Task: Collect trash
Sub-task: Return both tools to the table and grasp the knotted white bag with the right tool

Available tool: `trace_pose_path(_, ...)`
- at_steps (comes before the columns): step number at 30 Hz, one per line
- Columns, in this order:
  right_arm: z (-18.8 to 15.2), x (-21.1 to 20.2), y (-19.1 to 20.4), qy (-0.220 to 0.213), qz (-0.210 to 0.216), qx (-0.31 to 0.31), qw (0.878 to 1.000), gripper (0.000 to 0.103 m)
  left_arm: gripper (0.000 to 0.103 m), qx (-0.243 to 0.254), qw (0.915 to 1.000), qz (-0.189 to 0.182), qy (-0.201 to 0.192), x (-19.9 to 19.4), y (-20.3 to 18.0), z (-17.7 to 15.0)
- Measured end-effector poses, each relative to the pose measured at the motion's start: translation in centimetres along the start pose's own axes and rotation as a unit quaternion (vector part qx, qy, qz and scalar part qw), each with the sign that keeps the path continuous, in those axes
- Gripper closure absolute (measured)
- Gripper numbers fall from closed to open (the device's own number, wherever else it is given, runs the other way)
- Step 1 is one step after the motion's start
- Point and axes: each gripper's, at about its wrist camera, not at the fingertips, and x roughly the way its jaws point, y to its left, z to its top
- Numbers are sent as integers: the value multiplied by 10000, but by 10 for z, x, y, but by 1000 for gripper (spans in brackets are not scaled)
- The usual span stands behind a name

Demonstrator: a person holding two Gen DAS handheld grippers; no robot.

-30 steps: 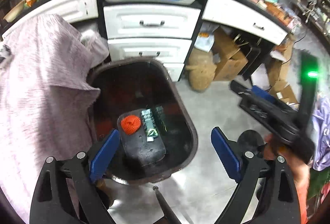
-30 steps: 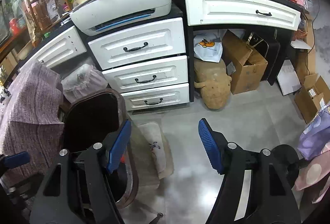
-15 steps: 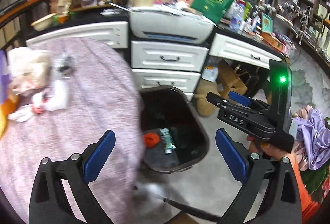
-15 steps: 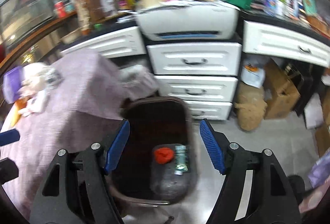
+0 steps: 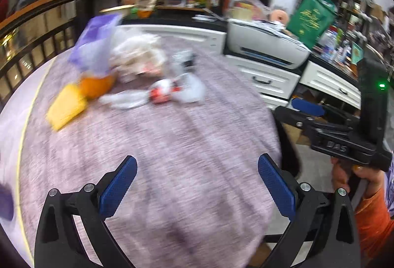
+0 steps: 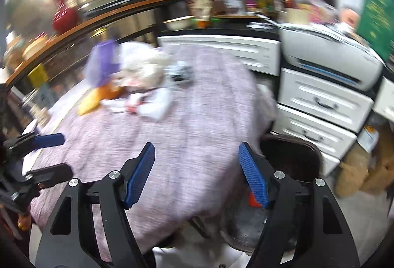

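now both grippers hang over the purple-clothed table: left gripper spread widest, right gripper moderately parted, neither holding anything. blurred trash pile lies toward eleven o'clock; bin at three o'clock.

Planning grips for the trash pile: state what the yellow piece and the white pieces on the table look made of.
Yellow piece: flat, matte, possibly sponge or card; blur leaves it open. White pieces: thin, crumpled, slightly translucent, probably plastic film or tissue. Tablecloth: woven mauve fabric.
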Motion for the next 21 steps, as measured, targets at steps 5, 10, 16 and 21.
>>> trace_pose_path(5,13,22,48,167,494,-524,9973,33,6,-350,9984,444,12,-9,50,-11)
trace_pose_path(10,27,43,85,329,869,-948,9911,33,6,-734,9943,767,54,-16,102,-16)
trace_pose_path(16,45,77,122,498,939,-1650,9805,33,6,-1114,9903,828,45,-20,139,-14)
trace_pose_path(21,66,114,116,729,553,-1886,9778,33,6,-1243,9885,854,143,-14,155,-13)
